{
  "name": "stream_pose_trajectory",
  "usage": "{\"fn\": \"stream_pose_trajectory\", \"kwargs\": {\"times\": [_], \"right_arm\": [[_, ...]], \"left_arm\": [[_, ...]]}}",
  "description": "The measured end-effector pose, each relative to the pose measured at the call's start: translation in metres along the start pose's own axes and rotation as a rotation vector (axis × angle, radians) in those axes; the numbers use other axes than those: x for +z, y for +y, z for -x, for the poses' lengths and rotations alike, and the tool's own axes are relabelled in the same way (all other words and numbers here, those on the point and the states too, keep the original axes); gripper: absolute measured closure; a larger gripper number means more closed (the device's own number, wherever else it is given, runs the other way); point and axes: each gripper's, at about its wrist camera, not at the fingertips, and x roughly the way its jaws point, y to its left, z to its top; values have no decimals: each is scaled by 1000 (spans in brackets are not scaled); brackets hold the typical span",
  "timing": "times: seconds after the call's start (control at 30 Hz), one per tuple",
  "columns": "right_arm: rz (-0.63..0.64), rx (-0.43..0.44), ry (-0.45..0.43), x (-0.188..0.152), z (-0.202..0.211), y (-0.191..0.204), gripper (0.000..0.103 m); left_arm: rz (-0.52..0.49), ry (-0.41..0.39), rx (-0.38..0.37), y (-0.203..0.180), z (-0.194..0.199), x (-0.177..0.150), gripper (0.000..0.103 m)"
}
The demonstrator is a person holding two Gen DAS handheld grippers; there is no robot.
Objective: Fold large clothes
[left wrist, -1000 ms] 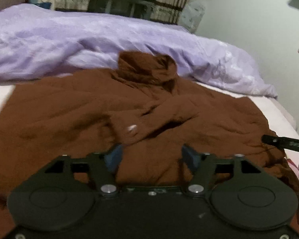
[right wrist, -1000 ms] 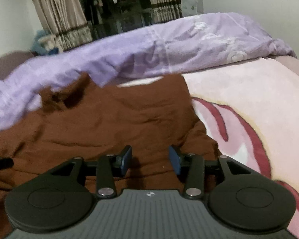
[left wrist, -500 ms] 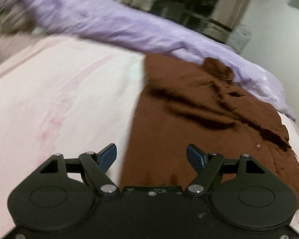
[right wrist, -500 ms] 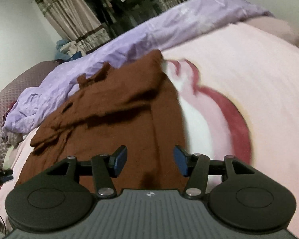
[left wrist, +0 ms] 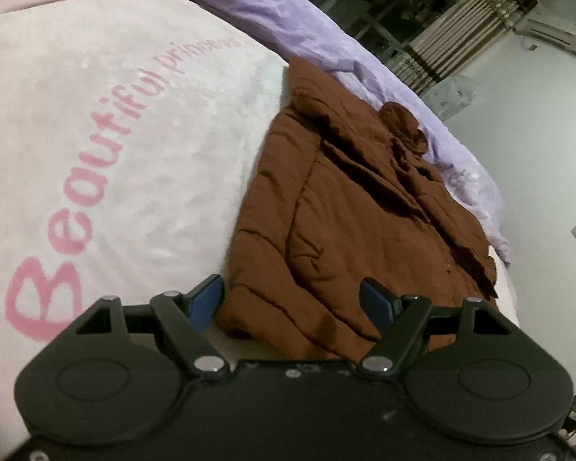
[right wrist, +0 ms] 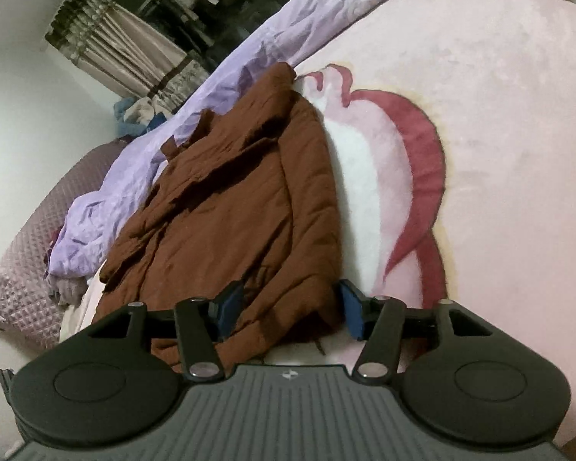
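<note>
A large brown quilted coat lies on a pink bed blanket, folded lengthwise, its collar toward the purple duvet. It also shows in the right wrist view. My left gripper is open, its jaws wide apart on either side of the coat's near left corner. My right gripper is open, its jaws on either side of the coat's near right corner. Neither gripper holds any cloth.
The pink blanket with pink lettering covers the bed; in the right wrist view it shows a red and white pattern. A crumpled purple duvet lies behind the coat. A curtain and wardrobe stand beyond the bed.
Both grippers have pulled apart and swung outward to the coat's near corners. The coat, spread wide a second ago, now lies as a narrower folded strip.
</note>
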Motion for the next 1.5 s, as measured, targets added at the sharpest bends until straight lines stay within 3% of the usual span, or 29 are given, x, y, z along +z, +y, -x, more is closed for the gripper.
{"fn": "stream_pose_trajectory", "kwargs": {"times": [0.27,0.37,0.4,0.43,0.47,0.5,0.6,0.8,1.0,1.23,1.4,1.47,1.5], "right_arm": [[-47,29,-9,-5,-9,3,33],[-69,34,-15,-5,-10,2,33],[-75,34,-16,-6,-9,2,40],[-76,30,-17,-7,-9,2,48],[-77,24,-11,-8,-9,3,70],[-76,29,1,-9,-9,4,77],[-87,49,-15,-9,-5,4,85],[-119,148,-60,7,2,11,89],[-95,194,-101,47,-9,30,91],[-55,211,-149,137,-49,59,92],[-54,177,-179,218,-109,77,92],[-71,148,-182,242,-138,75,89],[-82,130,-182,249,-152,72,80]], "left_arm": [[51,23,-81,1,-5,0,26],[22,21,-68,-5,-6,-3,28],[24,20,-53,-6,-7,-2,42],[34,25,-35,-6,-8,-2,64],[50,41,-34,-6,-11,-2,77],[65,57,-54,-4,-15,-2,87],[54,38,-67,-8,-12,-3,89],[34,-10,-111,-22,3,12,89],[-46,-34,-128,-49,-2,43,89],[-123,-113,-161,-90,-35,134,89],[-138,-144,-117,-107,-94,208,87],[-150,-132,-97,-108,-128,231,69],[-150,-118,-68,-106,-147,241,33]]}}
